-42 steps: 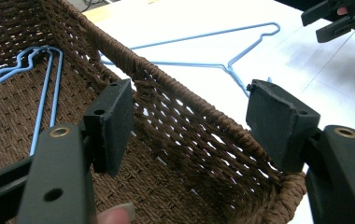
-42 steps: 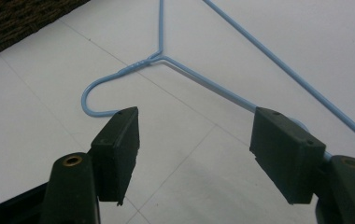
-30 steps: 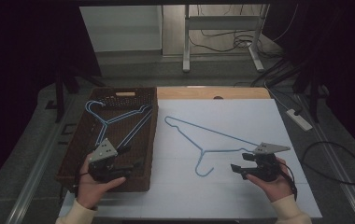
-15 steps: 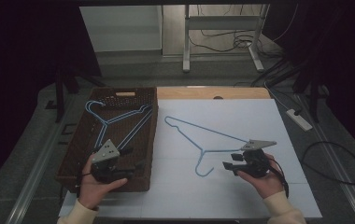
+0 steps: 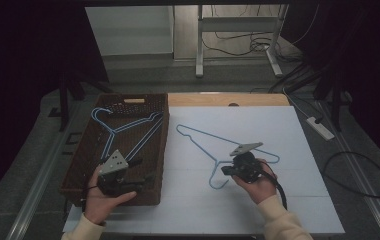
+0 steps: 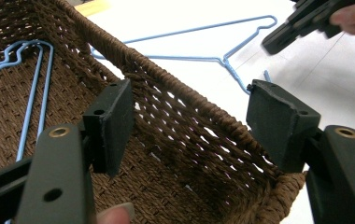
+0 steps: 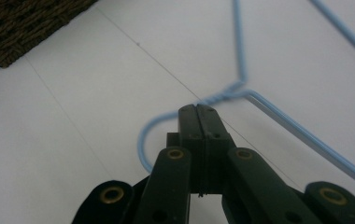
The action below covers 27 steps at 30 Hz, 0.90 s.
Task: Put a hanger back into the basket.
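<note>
**Right gripper clenched at the hanger's hook**

The right gripper (image 7: 197, 109), its jaws just closed together with nothing visibly between them, sits at the neck of the blue hanger (image 5: 205, 136), which lies flat just beyond. The left gripper (image 6: 192, 116) gapes over the wicker basket (image 5: 90, 150) rim.

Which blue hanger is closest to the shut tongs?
The blue hanger on the white table. The right tongs, shut, point at its twisted neck beside the hook. The other blue hangers lie inside the brown basket, under the left tongs.
</note>
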Tool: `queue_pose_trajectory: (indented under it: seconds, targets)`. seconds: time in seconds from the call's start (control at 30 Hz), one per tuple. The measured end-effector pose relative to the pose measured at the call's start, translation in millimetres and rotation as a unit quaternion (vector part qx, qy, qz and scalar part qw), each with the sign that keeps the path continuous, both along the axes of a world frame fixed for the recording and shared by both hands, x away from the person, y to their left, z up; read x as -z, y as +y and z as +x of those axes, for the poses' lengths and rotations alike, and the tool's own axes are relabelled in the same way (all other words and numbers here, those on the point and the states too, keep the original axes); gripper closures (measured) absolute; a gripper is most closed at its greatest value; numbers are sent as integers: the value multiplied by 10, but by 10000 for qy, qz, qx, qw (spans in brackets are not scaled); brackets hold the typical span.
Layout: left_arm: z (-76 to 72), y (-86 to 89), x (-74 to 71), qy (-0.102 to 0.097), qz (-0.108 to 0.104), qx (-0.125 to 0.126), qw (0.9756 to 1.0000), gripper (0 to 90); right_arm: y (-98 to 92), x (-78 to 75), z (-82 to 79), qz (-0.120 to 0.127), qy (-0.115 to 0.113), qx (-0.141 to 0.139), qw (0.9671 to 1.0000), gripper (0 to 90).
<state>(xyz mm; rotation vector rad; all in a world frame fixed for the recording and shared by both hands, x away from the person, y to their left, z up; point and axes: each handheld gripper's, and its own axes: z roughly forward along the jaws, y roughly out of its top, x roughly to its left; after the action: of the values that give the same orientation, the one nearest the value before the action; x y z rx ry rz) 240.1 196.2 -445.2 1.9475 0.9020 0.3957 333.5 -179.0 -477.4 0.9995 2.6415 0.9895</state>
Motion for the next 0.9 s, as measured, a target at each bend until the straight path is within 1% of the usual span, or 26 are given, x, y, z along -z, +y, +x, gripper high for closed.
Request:
queue_pose_trajectory:
  seconds: [0.07, 0.1, 0.13, 0.23, 0.27, 0.37, 0.4, 0.5, 0.67, 0.77, 0.9]
  targets:
    - [-1, 3, 0, -3, -5, -1, 10000, 332, 195, 65, 54, -166, 54, -165, 9997, 900]
    - [-1, 3, 0, -2, -4, -1, 10000, 332, 251, 89, 73, -199, 76, -199, 9996, 900]
    - [-1, 3, 0, -2, -4, -1, 10000, 332, 251, 89, 73, -199, 76, -199, 9996, 900]
    - [-2, -3, 1, -9, 2, 1, 10000, 332, 377, 164, 135, -286, 189, -222, 9992, 900]
    - [-4, -7, -2, -10, 6, 15, 10000, 332, 435, 212, 165, -360, 248, -205, 9988, 900]
    - [-7, -12, -1, -11, 7, 16, 10000, 332, 479, 251, 175, -411, 314, -230, 9984, 900]
    - [-7, -17, 2, -8, 13, 19, 10000, 332, 520, 293, 169, -505, 338, -285, 9977, 900]
    - [-6, -23, 5, -7, 22, 20, 10000, 332, 556, 337, 151, -634, 369, -332, 9968, 900]
    - [-5, -33, 6, 4, 36, 38, 10000, 332, 565, 341, 141, -683, 357, -312, 9965, 900]
    - [-9, -38, 4, -3, 33, 43, 10000, 332, 547, 334, 127, -729, 378, -267, 9963, 900]
    - [-10, -39, 7, 2, 42, 42, 10000, 331, 499, 319, 71, -862, 358, -241, 9953, 900]
